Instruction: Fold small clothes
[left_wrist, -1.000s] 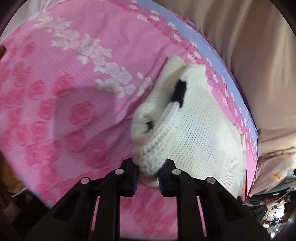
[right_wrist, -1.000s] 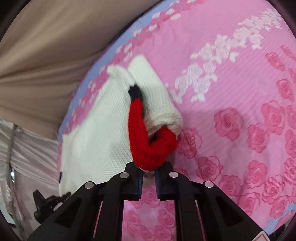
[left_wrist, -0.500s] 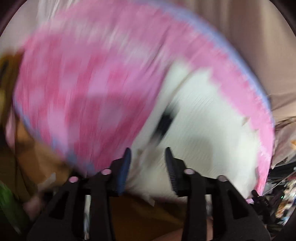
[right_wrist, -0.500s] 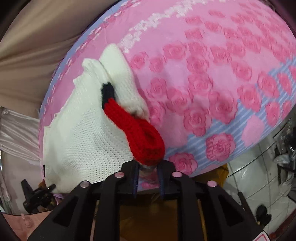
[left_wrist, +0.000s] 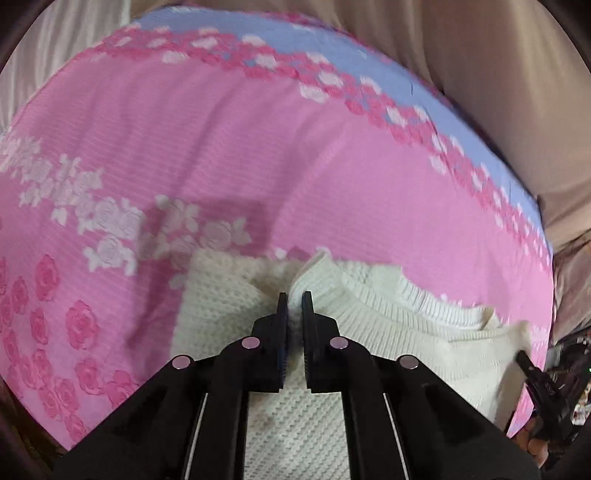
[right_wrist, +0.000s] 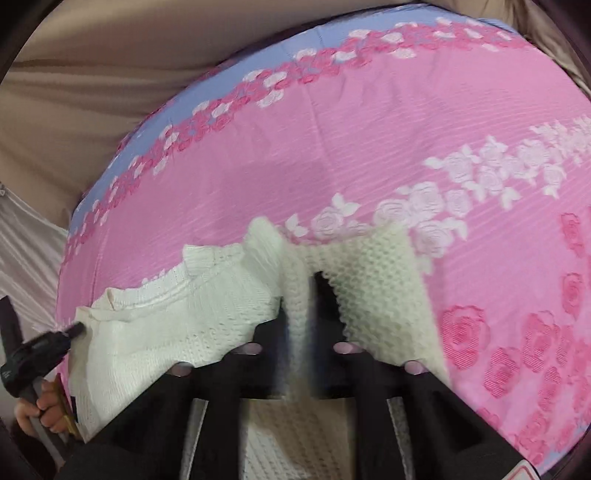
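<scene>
A cream knit sweater lies on the pink rose-patterned bedsheet, its ribbed neckline facing away from me. My left gripper is closing, its pads pressing a fold of knit at the neckline's left end. My right gripper is also closing, with a strip of the sweater pinched between its fingers at the neckline's right end. Each view shows the other gripper at the sweater's far end: the right gripper and the left gripper, held by a hand. Coarse-knit sleeve parts lie outside each grip.
The sheet's blue border marks the far edge of the bed. Beige cloth hangs behind it. Pale shiny fabric lies off the bed's left side. Dark clutter sits beyond the bed at the right.
Both grippers let go of the sleeve cuffs, white in the left and red in the right, swung away, and now pinch the sweater by its neckline. The red cuff is out of sight.
</scene>
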